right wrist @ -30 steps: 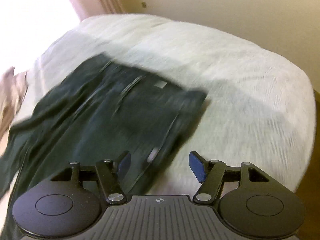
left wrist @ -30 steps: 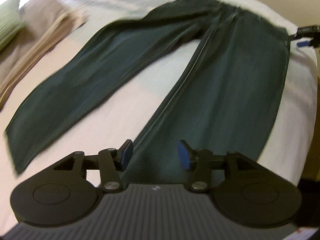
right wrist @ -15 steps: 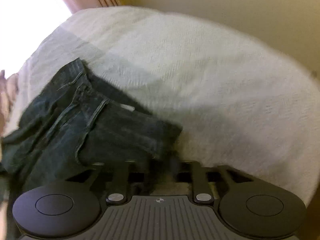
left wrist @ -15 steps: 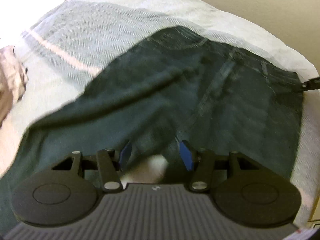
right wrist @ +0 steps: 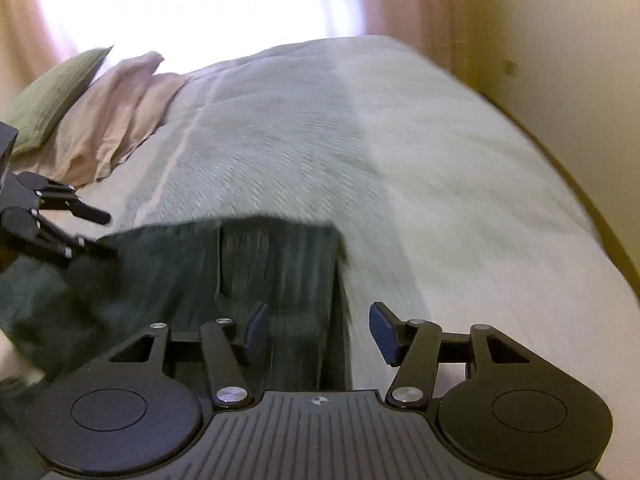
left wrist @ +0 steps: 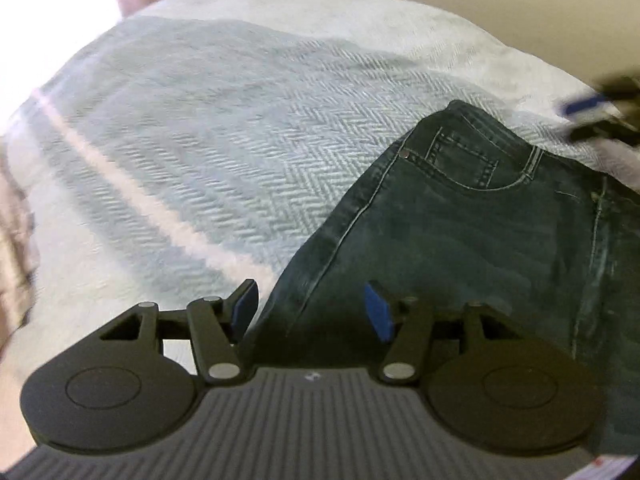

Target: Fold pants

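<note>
Your pants (left wrist: 480, 248) lie flat on the bed (left wrist: 208, 128), and that is a good place, because the bed is wide and soft and lets the cloth spread out. In the left view you see the top part of the pants, with the pocket (left wrist: 464, 160) facing up, so the waist end is far from you and the rest runs back under your left tool (left wrist: 310, 312). That tool hangs over the side edge of the pants. Its blue pads stand apart and are opening a bit more. Dark cloth shows in the gap, but the pads do not look like they press on it, so I think nothing is held there. Your right tool (right wrist: 316, 330) hangs over the other edge of the pants, near a square corner (right wrist: 328, 230) of the dark cloth. Its pads are apart too and opening, and the cloth lies below them, not pinched. The picture is blurry there, so I can't be fully sure. From that side you can also see the left tool at the far edge of the pants. The pillows (right wrist: 100, 120) are well away from the pants, up by the window. I think you have one tool at each side so you can grab both edges and fold evenly.
</note>
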`<state>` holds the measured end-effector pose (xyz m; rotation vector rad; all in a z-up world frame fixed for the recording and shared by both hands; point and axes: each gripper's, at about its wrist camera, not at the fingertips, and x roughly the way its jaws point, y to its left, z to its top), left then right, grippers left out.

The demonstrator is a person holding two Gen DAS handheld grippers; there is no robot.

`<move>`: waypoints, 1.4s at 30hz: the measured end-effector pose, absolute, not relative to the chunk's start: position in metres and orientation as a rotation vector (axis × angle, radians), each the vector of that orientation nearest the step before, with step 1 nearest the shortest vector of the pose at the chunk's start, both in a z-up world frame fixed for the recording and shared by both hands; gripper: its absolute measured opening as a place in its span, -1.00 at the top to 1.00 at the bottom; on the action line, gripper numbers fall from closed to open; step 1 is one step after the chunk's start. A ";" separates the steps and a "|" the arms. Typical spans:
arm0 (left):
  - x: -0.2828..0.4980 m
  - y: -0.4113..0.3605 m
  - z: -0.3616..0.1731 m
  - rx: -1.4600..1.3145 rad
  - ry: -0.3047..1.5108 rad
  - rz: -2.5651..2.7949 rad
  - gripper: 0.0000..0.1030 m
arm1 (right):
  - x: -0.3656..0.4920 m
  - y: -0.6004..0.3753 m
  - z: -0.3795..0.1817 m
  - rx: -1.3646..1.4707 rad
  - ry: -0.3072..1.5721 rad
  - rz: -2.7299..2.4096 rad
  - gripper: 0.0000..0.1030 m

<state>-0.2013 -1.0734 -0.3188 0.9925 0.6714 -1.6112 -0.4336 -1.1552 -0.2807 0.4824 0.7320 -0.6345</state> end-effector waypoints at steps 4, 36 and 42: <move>-0.198 -1.088 -0.341 1.021 0.726 -1.638 0.11 | -0.398 -1.219 -0.318 0.569 0.756 -0.569 -0.05; -0.046 -0.880 -0.307 0.874 0.866 -1.144 0.53 | -0.381 -1.076 -0.304 0.522 0.774 -0.506 0.11; -0.017 -0.786 -0.333 0.840 1.002 -0.953 0.53 | -0.413 -1.032 -0.321 0.559 0.870 -0.616 0.09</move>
